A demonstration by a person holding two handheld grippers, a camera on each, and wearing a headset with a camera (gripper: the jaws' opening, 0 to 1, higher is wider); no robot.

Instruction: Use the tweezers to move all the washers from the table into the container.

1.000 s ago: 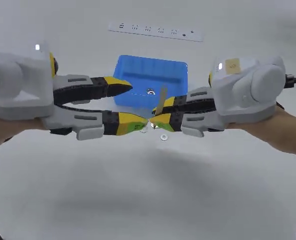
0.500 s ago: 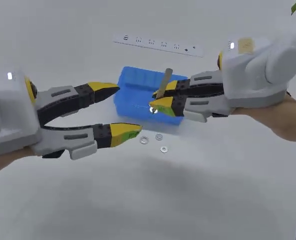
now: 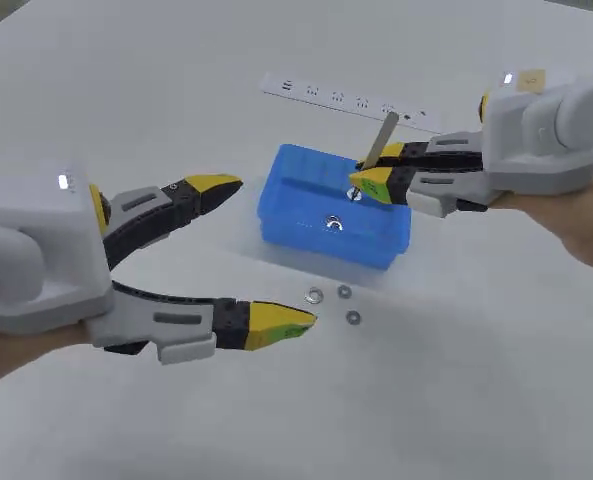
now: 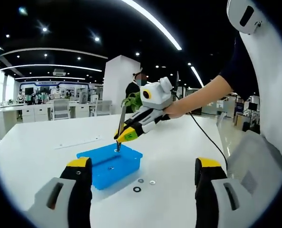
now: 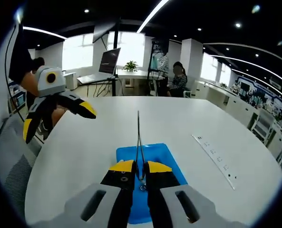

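Blue container (image 3: 286, 200) — washer (image 3: 334, 225) inside, three washers (image 3: 314, 295) beside, tweezers (image 3: 382, 143) above

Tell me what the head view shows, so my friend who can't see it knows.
The right gripper, jaws shut on the tweezers, holds them tip-down over the blue container, which has one washer inside. Three washers lie on the white table in front of the container, and the left gripper hangs open at the lower left.

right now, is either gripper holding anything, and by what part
The right gripper is shut on thin metal tweezers, clamped near their tip end; the left gripper holds nothing.
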